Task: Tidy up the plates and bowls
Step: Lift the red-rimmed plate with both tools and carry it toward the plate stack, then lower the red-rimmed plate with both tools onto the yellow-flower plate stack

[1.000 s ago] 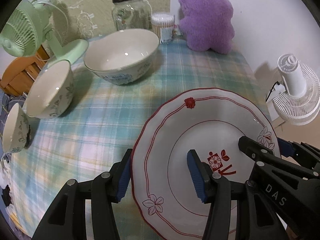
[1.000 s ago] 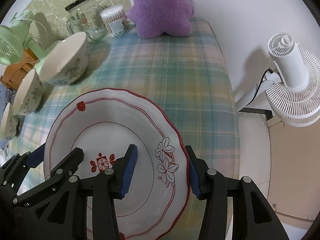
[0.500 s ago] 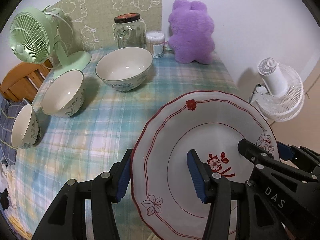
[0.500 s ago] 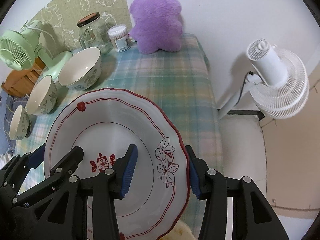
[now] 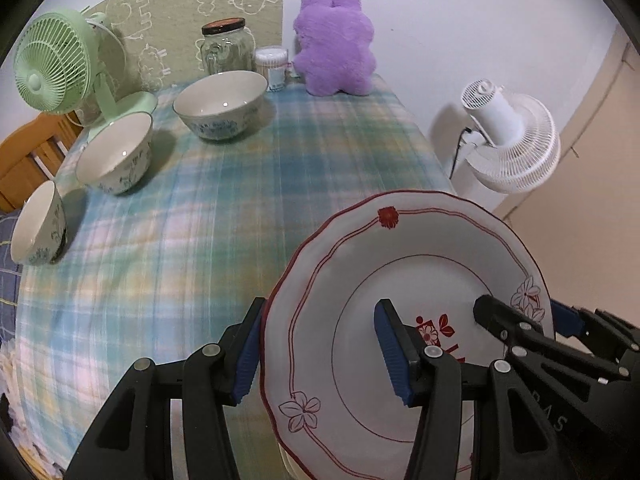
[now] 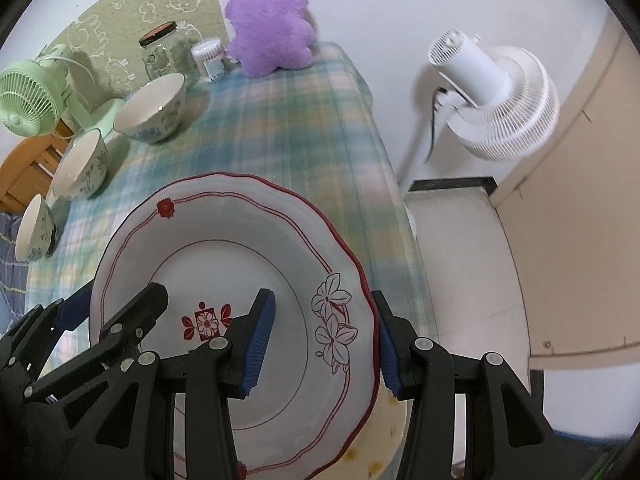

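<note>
A white plate with red trim (image 5: 400,280) (image 6: 240,248) is held above the near right part of the table by both grippers. My left gripper (image 5: 320,352) is shut on its left rim; my right gripper (image 6: 324,344) is shut on its right rim. Three white floral bowls stand on the checked cloth at the left: a large one (image 5: 220,104) (image 6: 152,108), a medium one (image 5: 116,156) (image 6: 80,164) and a small one (image 5: 38,224) (image 6: 34,228). A yellowish plate edge (image 6: 384,424) shows under the held plate.
A green fan (image 5: 56,68) stands at the back left, with a glass jar (image 5: 228,46), a cotton swab box (image 5: 272,64) and a purple plush toy (image 5: 334,44) along the back. A white fan (image 6: 492,96) stands on the floor right of the table.
Both grippers have lifted the plate up and back toward the near edge; the table and bowls now look farther away and more floor shows at the right.
</note>
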Tool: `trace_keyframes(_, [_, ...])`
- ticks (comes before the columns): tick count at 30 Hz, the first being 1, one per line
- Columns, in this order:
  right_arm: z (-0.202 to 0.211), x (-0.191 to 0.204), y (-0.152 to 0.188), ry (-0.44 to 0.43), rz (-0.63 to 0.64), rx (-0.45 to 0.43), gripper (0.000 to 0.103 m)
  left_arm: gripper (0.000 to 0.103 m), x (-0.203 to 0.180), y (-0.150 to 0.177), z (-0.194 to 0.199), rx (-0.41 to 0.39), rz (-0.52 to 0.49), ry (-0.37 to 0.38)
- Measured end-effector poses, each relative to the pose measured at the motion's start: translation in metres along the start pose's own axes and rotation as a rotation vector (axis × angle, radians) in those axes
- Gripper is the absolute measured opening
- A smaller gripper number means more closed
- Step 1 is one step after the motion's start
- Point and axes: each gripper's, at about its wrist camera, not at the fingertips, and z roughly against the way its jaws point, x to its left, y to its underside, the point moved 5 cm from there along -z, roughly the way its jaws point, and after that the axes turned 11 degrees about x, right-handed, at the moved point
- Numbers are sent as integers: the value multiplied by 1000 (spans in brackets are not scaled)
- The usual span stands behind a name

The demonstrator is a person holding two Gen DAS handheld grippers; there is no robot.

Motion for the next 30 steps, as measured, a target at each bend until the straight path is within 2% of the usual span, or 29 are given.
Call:
trace_keyframes(8, [-1, -12, 48, 20, -67, 7, 52, 54, -12, 33, -6, 16, -66, 37])
trace_keyframes(15, [-9, -24, 73, 40, -82, 18, 52, 55, -21, 56, -16, 68, -77, 61])
trace_keyframes(20, [-15, -26, 78, 26, -49, 32, 52, 55, -22, 61, -23, 87, -46, 38])
trace_keyframes(30, [-28, -33, 64, -5, 15, 44, 51, 55, -32, 60, -27, 63, -4, -27])
